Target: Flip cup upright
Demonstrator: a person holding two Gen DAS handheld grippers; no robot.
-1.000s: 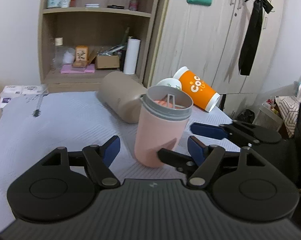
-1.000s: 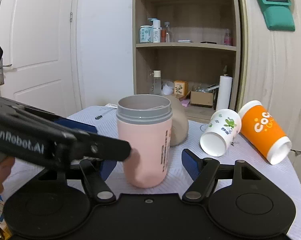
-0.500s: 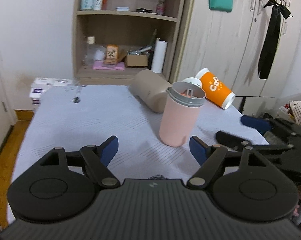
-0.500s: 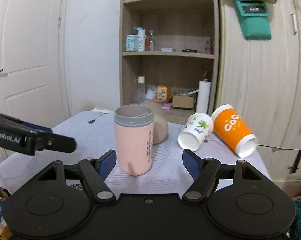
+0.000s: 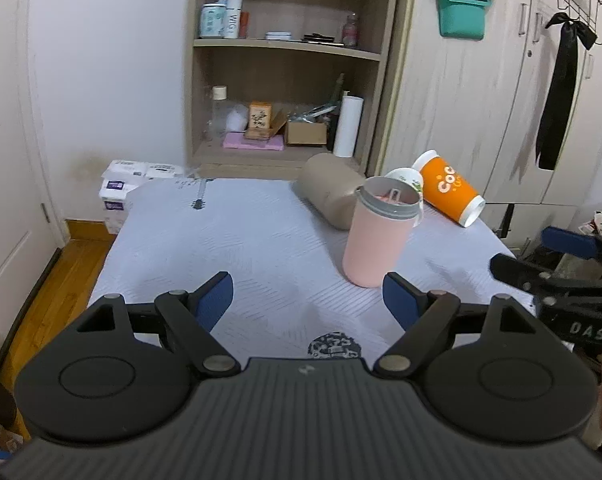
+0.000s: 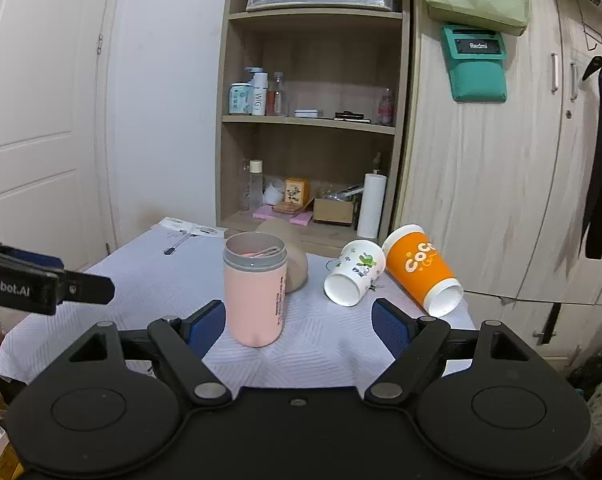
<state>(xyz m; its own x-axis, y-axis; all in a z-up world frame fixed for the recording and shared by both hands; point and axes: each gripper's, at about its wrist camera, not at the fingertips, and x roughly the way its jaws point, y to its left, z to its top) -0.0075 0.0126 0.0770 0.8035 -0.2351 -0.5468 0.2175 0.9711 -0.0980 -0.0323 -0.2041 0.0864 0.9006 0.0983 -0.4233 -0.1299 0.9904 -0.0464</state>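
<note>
- Fingers of left gripper (image 5: pixel 308 300) spread wide, holding nothing.
- Right gripper (image 6: pixel 299 322) likewise wide apart, touching nothing.
- Pink cup (image 6: pixel 255 290) stands upright on the surface (image 5: pixel 221 248), centre frame, beyond both.

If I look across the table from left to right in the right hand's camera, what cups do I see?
pink cup standing up → white cup on its side → orange cup on its side.

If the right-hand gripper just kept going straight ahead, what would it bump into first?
Probably the upright pink cup: it stands on the table just ahead of the open right gripper, a bit left of its centre line. Depth is hard to judge.
</note>
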